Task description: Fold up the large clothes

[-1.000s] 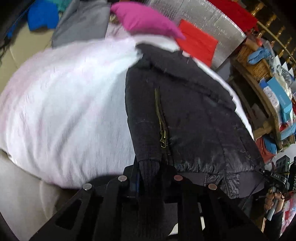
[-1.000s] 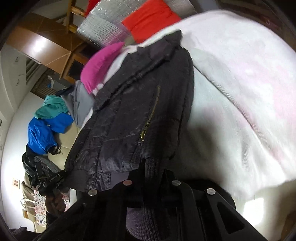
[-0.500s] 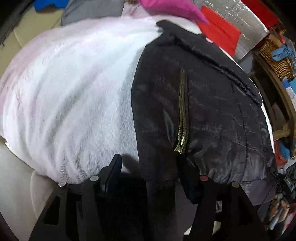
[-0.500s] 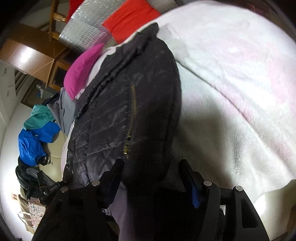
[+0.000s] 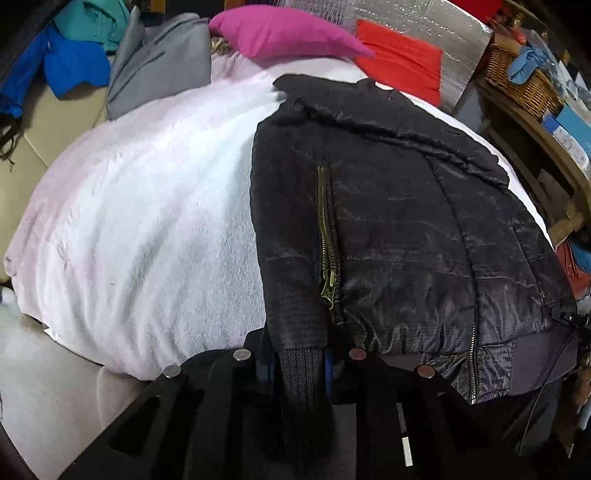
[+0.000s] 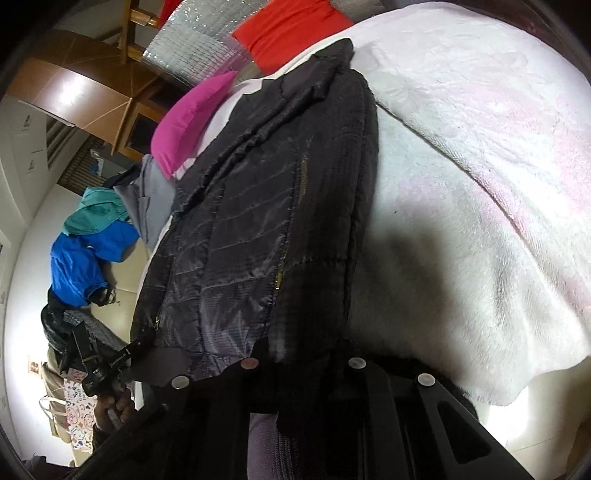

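A black quilted jacket (image 5: 399,229) lies on a white fluffy blanket (image 5: 147,221), its sleeves folded over the front, a brass zipper (image 5: 327,240) running down it. My left gripper (image 5: 299,363) is shut on the ribbed cuff (image 5: 299,373) of a sleeve at the jacket's near hem. In the right wrist view the jacket (image 6: 266,221) lies on the blanket (image 6: 480,184). My right gripper (image 6: 301,363) is shut on the other dark sleeve end at the hem. The left gripper shows far left in the right wrist view (image 6: 96,362).
A magenta pillow (image 5: 284,35), a red cloth (image 5: 402,62) and silver foil sheet (image 5: 443,22) lie behind the jacket. A grey garment (image 5: 159,62) and blue and teal clothes (image 5: 74,48) lie at back left. A wooden shelf with a wicker basket (image 5: 524,81) stands right.
Both grippers' jaws stood wide half a second ago with the sleeves between them. Now both are closed on the sleeve ends again, and both cameras have drawn back from the jacket.
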Available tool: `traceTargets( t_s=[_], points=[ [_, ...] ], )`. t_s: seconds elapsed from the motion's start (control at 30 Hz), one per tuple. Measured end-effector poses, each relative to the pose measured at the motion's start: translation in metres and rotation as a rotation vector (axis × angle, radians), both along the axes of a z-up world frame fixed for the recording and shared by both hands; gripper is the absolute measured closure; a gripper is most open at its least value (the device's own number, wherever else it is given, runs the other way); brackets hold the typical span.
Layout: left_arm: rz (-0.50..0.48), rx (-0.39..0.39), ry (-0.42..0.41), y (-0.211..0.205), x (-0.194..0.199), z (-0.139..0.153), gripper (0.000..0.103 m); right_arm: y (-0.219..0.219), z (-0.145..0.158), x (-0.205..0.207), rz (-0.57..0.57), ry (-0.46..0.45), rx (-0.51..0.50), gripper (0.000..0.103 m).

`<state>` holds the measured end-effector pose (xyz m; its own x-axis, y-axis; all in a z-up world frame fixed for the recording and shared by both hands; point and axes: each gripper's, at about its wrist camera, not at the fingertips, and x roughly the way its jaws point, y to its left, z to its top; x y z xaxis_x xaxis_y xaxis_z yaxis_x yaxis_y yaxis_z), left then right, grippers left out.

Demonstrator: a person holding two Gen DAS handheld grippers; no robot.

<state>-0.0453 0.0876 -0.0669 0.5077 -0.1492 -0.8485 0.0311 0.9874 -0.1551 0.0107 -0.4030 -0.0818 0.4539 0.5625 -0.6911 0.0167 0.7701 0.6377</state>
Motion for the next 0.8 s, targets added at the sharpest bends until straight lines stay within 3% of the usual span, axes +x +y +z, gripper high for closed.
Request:
traceTargets(
  t_s=[0.27, 0.8],
  points=[
    [-0.012, -0.014, -0.027, 0.009, -0.008, 0.017, 0.084, -0.008, 0.009, -0.012, 0.011, -0.019, 0.042, 0.087],
    [0.012, -0.191, -0.024, 0.042, 0.016, 0.024, 0.084, -0.021, 0.027, -0.023, 0.017, -0.088, 0.132, 0.087]
  ],
)
